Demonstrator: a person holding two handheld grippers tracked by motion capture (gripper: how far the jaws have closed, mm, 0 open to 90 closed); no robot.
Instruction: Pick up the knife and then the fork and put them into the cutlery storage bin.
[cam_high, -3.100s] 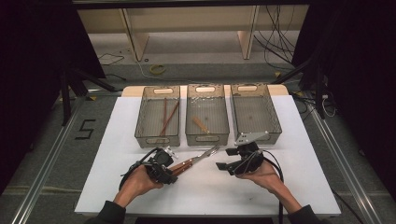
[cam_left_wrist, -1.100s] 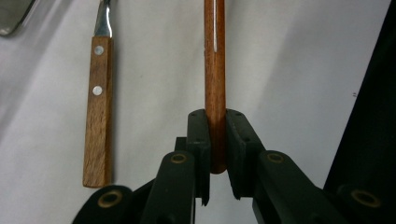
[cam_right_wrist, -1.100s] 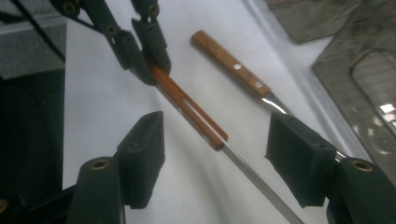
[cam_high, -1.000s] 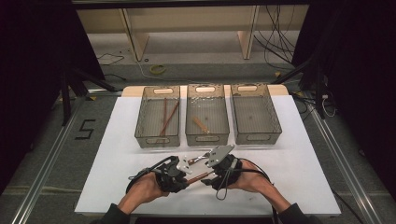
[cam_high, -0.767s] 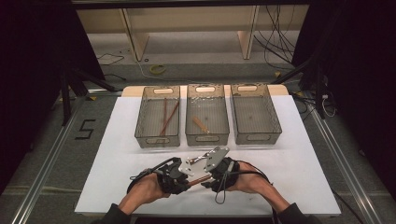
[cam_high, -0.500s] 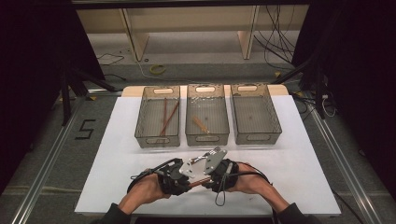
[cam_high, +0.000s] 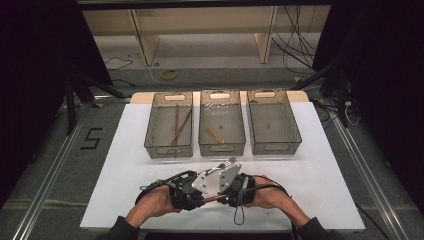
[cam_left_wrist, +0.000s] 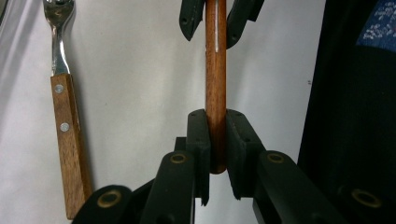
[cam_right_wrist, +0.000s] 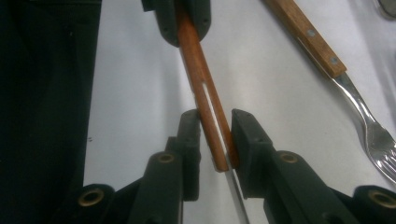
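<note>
A knife with a reddish wooden handle (cam_high: 212, 199) hangs level just above the white table, between my two grippers, which face each other. My left gripper (cam_left_wrist: 215, 140) is shut on the butt end of the handle (cam_left_wrist: 215, 84). My right gripper (cam_right_wrist: 215, 135) has just been closing; its pads now press on the handle (cam_right_wrist: 201, 79) where the steel blade (cam_right_wrist: 236, 196) begins. In the high view the left gripper (cam_high: 200, 199) and the right gripper (cam_high: 224, 197) almost meet near the table's front edge.
A wood-handled fork (cam_high: 226, 164) (cam_left_wrist: 65, 140) (cam_right_wrist: 317, 42) lies on the table just beyond the grippers. Three grey bins stand in a row behind: the left bin (cam_high: 168, 149) holds brown sticks, the middle bin (cam_high: 221, 147) a small wooden piece, and the right bin (cam_high: 275, 146) stands beside it.
The right hand has come in from the right to meet the left gripper. Its jaws have closed around the knife handle, which the left gripper kept holding.
</note>
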